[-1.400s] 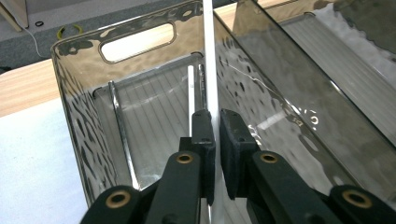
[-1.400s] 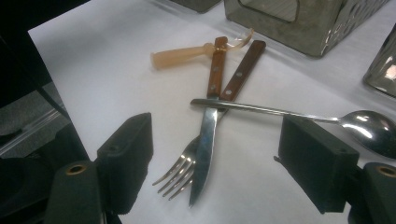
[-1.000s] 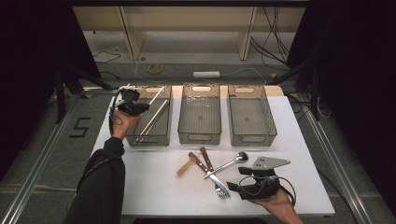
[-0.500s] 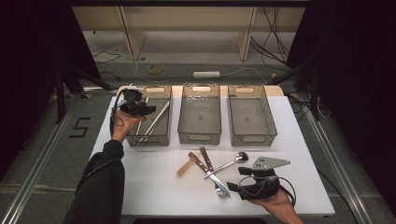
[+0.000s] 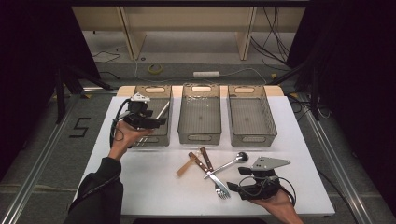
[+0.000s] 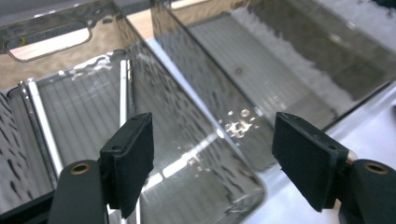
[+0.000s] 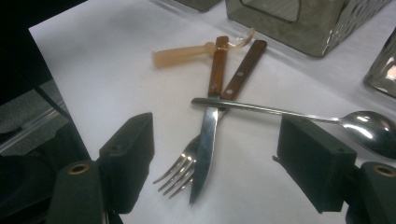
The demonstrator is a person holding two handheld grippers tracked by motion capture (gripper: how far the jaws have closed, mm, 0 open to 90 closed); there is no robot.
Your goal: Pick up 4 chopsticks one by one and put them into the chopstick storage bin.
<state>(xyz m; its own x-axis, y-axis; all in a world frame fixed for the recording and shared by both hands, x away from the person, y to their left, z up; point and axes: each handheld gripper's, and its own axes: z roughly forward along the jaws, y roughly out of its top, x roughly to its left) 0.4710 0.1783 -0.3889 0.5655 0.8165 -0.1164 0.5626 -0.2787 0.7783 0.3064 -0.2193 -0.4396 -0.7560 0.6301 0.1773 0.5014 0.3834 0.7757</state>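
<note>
The left tool [image 5: 159,122] is hovering over the left bin [image 5: 154,140], its jaws having just been opening and now standing wide with nothing between them. Below it, two metal sticks [image 6: 123,88], perhaps chopsticks though the wavy plastic is blurring them, are lying inside that bin against its far wall. The middle bin [image 5: 200,138] is sitting just beside it. The right tool [image 5: 233,187] is resting near the desk's [image 5: 154,186] front edge, jaws wide and gripping nothing. Just ahead of it a knife [image 7: 208,135], fork [image 7: 180,173], spoon [image 7: 369,125] and amber-handled utensil [image 7: 182,55] are lying crossed together.
</note>
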